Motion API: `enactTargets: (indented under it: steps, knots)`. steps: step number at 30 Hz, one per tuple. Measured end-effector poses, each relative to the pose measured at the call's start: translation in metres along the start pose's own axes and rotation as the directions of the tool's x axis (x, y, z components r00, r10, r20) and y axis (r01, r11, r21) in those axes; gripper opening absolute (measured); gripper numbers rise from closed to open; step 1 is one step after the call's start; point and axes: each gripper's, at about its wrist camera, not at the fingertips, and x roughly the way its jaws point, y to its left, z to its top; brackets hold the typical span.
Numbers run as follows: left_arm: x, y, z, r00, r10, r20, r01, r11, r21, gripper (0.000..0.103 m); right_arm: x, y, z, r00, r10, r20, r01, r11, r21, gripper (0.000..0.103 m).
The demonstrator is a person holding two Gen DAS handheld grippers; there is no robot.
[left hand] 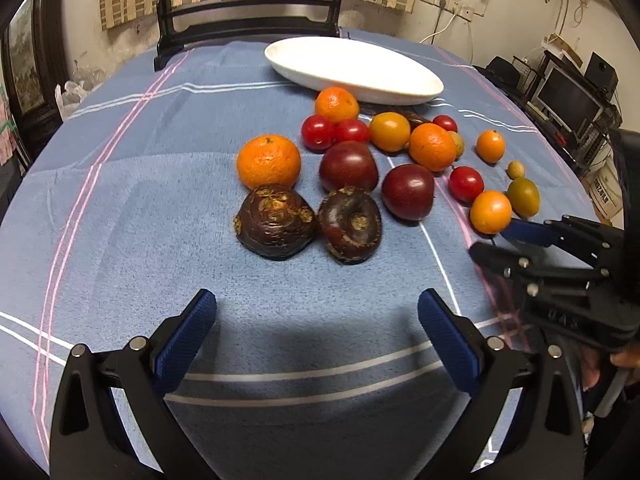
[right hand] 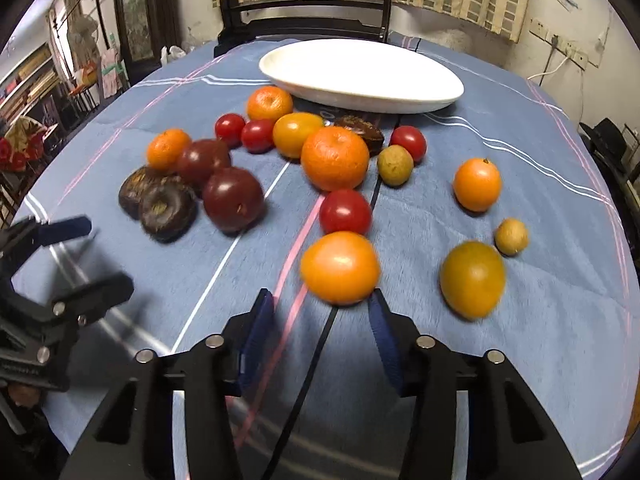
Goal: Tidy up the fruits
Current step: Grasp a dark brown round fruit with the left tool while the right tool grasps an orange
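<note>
Several fruits lie on the blue cloth before an empty white oval plate (left hand: 352, 68), which also shows in the right wrist view (right hand: 360, 72). My left gripper (left hand: 316, 312) is open and empty, short of two dark water chestnuts (left hand: 276, 222). Behind them sit a tangerine (left hand: 268, 162) and two dark red plums (left hand: 348, 166). My right gripper (right hand: 320, 312) is open, its fingertips just short of an orange tomato (right hand: 340, 268), which also shows in the left wrist view (left hand: 490, 212). A red tomato (right hand: 346, 212) and a large tangerine (right hand: 335, 158) lie beyond it.
A yellow-green fruit (right hand: 472, 278) and a small longan (right hand: 511, 237) lie to the right. A dark wooden chair (left hand: 248, 20) stands behind the table. The round table's edge (right hand: 600, 420) curves near right. The other gripper (right hand: 60, 264) sits at the left.
</note>
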Motion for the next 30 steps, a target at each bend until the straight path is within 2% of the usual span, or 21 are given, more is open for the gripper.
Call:
enactTargets:
  steps: [1, 6, 9, 14, 16, 18, 22, 26, 27, 29, 30]
  knots:
    - [0.002, 0.003, 0.002, 1.000, 0.004, -0.005, -0.004, 1.000, -0.007, 0.099, 0.000, -0.003, 0.001, 1.000, -0.001, 0.006, 0.001, 1.000, 0.012, 0.036]
    - [0.013, 0.017, 0.016, 1.000, -0.002, -0.027, 0.002, 1.000, 0.002, 0.099, -0.003, -0.011, -0.002, 0.999, 0.043, 0.021, -0.044, 0.998, 0.052, 0.036]
    - [0.023, 0.022, 0.024, 0.998, 0.022, -0.062, -0.021, 1.000, 0.020, 0.092, -0.007, -0.016, -0.005, 0.998, 0.063, 0.029, -0.065, 0.996, 0.062, 0.036]
    - [0.029, 0.023, 0.031, 0.997, 0.020, -0.073, -0.014, 0.996, 0.088, 0.091, -0.016, -0.023, -0.012, 0.995, 0.087, 0.045, -0.090, 0.994, 0.066, 0.036]
    - [0.029, 0.024, 0.031, 0.997, 0.020, -0.075, -0.011, 0.993, 0.115, 0.083, -0.018, -0.025, -0.014, 0.994, 0.095, 0.046, -0.098, 0.992, 0.074, 0.036]
    - [0.028, 0.024, 0.030, 0.997, 0.029, -0.073, -0.018, 0.989, 0.148, 0.080, -0.018, -0.026, -0.015, 0.994, 0.101, 0.047, -0.105, 0.992, 0.077, 0.036]
    - [0.025, 0.032, 0.031, 0.997, -0.003, -0.076, 0.015, 0.989, 0.147, 0.071, -0.022, -0.024, -0.017, 0.992, 0.110, 0.061, -0.114, 0.991, 0.069, 0.034]
    - [0.033, 0.029, 0.038, 0.998, 0.019, -0.064, -0.009, 0.987, 0.162, 0.072, -0.027, -0.020, -0.014, 0.989, 0.122, 0.079, -0.127, 0.990, 0.059, 0.033]
    - [0.034, 0.027, 0.039, 0.998, 0.022, -0.062, -0.012, 0.986, 0.165, 0.070, -0.028, -0.018, -0.014, 0.989, 0.124, 0.083, -0.128, 0.990, 0.054, 0.030]
    - [0.036, 0.023, 0.044, 0.999, 0.010, -0.049, -0.002, 0.987, 0.162, 0.064, -0.029, -0.015, -0.012, 0.989, 0.122, 0.086, -0.126, 0.991, 0.045, 0.026]
    - [0.037, 0.022, 0.044, 0.999, 0.006, -0.036, 0.000, 0.986, 0.166, 0.053, -0.027, -0.014, -0.011, 0.989, 0.122, 0.079, -0.125, 0.991, 0.042, 0.026]
